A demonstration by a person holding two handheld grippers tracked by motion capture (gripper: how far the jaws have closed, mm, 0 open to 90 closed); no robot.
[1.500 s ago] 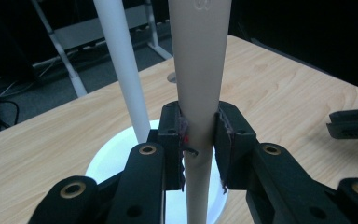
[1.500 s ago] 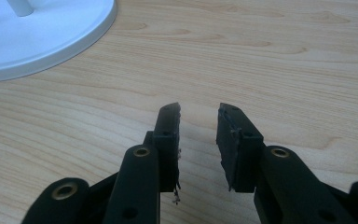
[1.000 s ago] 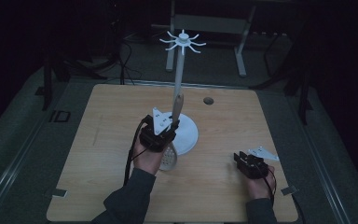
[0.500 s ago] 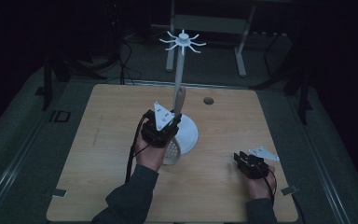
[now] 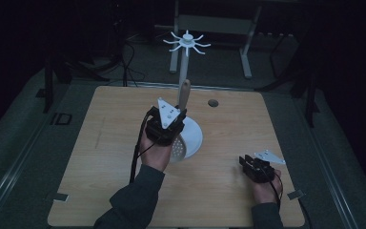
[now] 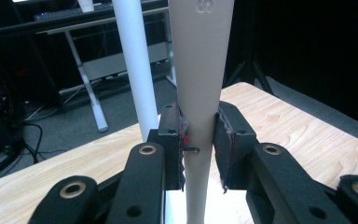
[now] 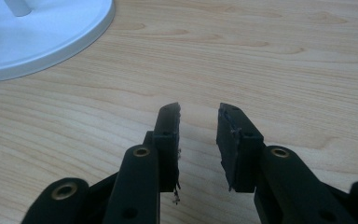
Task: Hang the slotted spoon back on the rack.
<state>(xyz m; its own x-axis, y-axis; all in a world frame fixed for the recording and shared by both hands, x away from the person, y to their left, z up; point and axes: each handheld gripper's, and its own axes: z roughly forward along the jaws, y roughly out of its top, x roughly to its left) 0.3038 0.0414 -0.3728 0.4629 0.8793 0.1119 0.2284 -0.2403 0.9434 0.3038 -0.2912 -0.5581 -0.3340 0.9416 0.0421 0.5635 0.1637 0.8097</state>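
Gripping the utensil handle (image 6: pixel 199 88), the left gripper (image 5: pixel 167 125) had both pads clamped on it at frame centre in the left gripper view; the white stand pole (image 6: pixel 135 70) stood just left of it. In the high view the perforated head (image 5: pixel 177 151) sat mid-table over the stand base (image 5: pixel 194 136). The right gripper (image 7: pixel 199 122) rested lower right on the table (image 5: pixel 105 157), jaws apart, empty.

Left gripper (image 5: pixel 167 125) raised over wooden table (image 5: pixel 105 157), clamped on pale handle of slotted utensil (image 5: pixel 183 95); perforated head hanging below hand. White stand (image 5: pixel 187 45) with hooked arms on top, round base just right of gripper. Right gripper (image 5: pixel 256 167) low near right table edge, holding nothing. Small dark hole (image 5: pixel 213 102) in tabletop.
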